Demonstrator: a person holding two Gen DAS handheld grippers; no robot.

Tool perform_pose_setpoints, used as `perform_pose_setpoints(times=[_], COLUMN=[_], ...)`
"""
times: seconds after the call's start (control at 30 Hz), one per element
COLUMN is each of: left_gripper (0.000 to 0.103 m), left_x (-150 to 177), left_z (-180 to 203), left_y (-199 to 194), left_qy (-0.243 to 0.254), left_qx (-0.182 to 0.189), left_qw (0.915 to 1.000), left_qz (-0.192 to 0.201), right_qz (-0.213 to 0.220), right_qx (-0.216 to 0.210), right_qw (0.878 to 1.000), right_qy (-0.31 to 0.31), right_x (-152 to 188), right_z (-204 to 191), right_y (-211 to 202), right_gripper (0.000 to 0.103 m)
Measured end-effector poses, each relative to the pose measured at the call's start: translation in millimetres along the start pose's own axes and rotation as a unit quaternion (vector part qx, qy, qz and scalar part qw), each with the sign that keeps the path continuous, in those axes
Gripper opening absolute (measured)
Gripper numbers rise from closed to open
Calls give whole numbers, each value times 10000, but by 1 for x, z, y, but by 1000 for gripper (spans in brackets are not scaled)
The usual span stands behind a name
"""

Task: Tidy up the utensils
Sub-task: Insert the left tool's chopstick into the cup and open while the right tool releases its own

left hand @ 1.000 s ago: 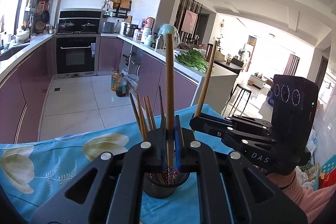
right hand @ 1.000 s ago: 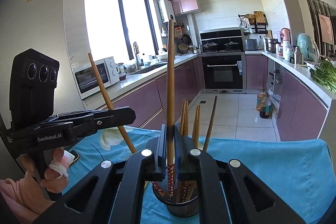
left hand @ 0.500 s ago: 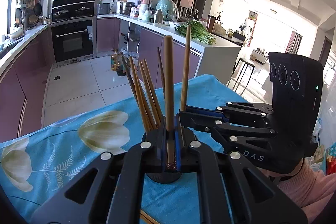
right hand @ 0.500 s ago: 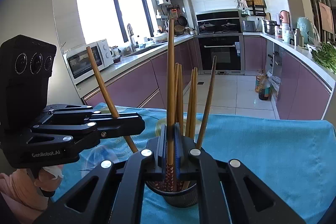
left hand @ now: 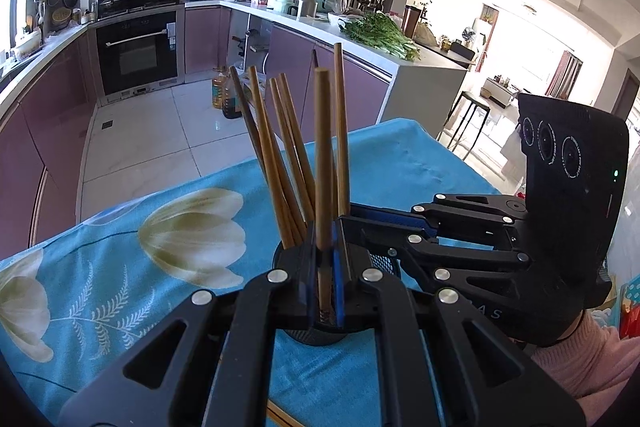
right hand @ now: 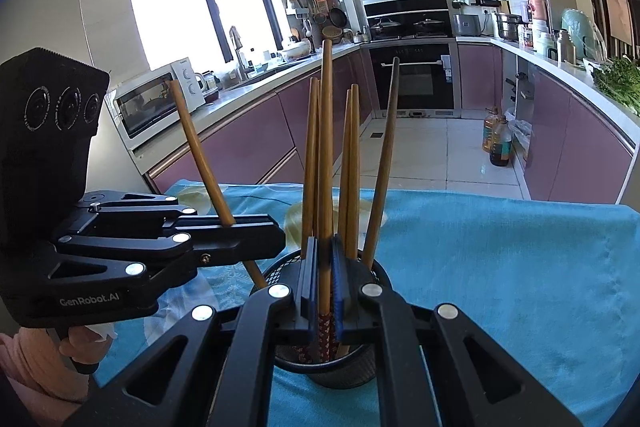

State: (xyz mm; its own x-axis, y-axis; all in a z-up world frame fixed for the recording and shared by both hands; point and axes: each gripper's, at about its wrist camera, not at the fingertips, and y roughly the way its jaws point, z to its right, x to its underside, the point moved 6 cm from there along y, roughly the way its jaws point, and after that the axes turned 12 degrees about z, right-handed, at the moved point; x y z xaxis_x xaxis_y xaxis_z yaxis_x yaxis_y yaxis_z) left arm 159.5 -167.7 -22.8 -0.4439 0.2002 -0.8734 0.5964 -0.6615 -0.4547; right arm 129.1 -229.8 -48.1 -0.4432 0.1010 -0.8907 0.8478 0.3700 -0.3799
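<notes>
A black mesh cup (right hand: 344, 367) stands on the blue tablecloth and holds several wooden chopsticks (right hand: 352, 167). My right gripper (right hand: 324, 259) is shut on one upright chopstick (right hand: 327, 147), whose patterned lower end sits inside the cup. My left gripper (left hand: 323, 247) is shut on another chopstick (left hand: 323, 147), just above the cup's rim (left hand: 384, 261); its lower end is hidden. In the right wrist view the left gripper (right hand: 276, 239) comes in from the left with its chopstick (right hand: 200, 155) tilted. In the left wrist view the right gripper (left hand: 348, 217) reaches in from the right.
A blue cloth with white flowers (left hand: 192, 227) covers the table, whose far edge (right hand: 480, 193) drops to the kitchen floor. One loose chopstick (left hand: 280, 417) lies on the cloth near me. Hands in pink sleeves (left hand: 592, 355) hold both grippers. Purple cabinets and an oven (right hand: 412, 75) stand behind.
Both grippers have sunk toward the cup and tipped downward, lowering their chopsticks among those in the cup. The two grippers have drawn closer together over the rim.
</notes>
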Motion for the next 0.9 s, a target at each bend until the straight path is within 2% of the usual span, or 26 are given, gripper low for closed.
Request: perform_pose_setpoints(times=[0.5, 0.8, 0.9], left_gripper=[8, 9, 14], left_x=[1, 11, 12], left_z=[-11, -10, -12], left_y=[19, 8, -3], left_qy=[-161, -177, -170], left_qx=[-132, -159, -248], left_qw=[9997, 9997, 9995], left_qz=[-122, -24, 125], right_qz=[-39, -16, 38], right_qx=[54, 70, 24], right_qw=[9998, 9997, 9998], right_qy=[173, 218, 204], right_x=[0, 2, 1], right_z=[12, 11, 8], right_y=[5, 4, -2], right_gripper=[7, 8, 13])
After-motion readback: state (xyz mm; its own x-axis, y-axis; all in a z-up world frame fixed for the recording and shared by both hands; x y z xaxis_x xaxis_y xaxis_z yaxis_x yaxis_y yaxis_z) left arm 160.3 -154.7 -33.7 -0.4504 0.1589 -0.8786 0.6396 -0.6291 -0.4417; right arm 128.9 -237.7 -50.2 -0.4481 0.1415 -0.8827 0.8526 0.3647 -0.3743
